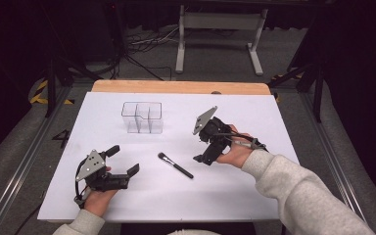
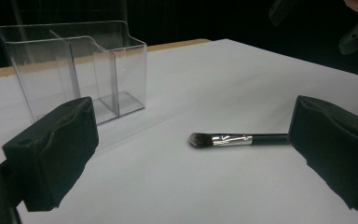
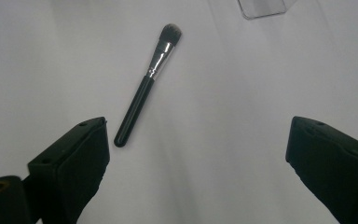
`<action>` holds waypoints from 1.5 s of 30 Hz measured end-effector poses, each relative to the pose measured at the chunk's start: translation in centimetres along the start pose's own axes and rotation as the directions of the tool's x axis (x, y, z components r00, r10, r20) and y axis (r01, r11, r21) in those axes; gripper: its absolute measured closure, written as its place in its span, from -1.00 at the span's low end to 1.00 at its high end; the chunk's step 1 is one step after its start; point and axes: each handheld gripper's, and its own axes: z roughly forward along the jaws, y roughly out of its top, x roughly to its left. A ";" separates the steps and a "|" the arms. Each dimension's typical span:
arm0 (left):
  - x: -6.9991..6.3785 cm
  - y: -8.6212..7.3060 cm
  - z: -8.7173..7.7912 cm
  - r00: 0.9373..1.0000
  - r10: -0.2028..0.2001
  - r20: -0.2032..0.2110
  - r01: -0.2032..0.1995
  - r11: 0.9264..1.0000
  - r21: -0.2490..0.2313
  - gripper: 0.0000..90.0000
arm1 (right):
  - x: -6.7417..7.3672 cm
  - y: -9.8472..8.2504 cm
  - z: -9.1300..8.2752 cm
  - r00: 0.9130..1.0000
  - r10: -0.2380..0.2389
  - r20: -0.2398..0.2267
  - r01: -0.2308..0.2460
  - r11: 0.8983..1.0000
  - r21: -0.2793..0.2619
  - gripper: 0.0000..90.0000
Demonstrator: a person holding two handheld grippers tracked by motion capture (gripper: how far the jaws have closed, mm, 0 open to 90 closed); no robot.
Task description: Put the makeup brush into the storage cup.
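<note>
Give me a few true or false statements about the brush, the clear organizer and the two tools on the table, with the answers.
1. The brush lies flat on the table. True.
2. The brush stands inside the organizer. False: it lies on the table, apart from it.
3. The left tool is open. True.
4. The right tool is clamped on the brush. False: it is open, holding nothing.
5. The organizer is clear and has compartments. True.
</note>
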 end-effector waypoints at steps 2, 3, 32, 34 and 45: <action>0.0 0.0 0.0 1.000 -0.001 0.000 0.001 1.000 0.002 -0.95 | 0.0 0.2 0.1 1.000 -0.006 -0.006 0.006 1.000 0.012 -0.85; 0.0 0.0 0.0 1.000 -0.002 0.000 0.002 1.000 0.003 -0.95 | 0.0 0.3 0.1 1.000 -0.003 -0.006 0.003 1.000 0.012 -0.85; 0.1 0.0 -0.1 1.000 -0.003 0.000 0.003 1.000 0.005 -0.95 | 0.2 1.9 3.3 0.994 0.063 -0.090 -0.056 0.995 0.084 -0.82; 0.1 0.0 -0.1 1.000 -0.005 -0.001 0.005 1.000 0.004 -0.95 | 0.3 1.9 3.7 0.994 0.066 -0.092 -0.057 0.994 0.092 -0.82; 0.2 0.0 0.0 1.000 -0.004 0.005 0.004 1.000 0.012 -0.95 | 0.9 1.8 6.0 0.991 0.077 -0.111 -0.064 0.991 0.115 -0.77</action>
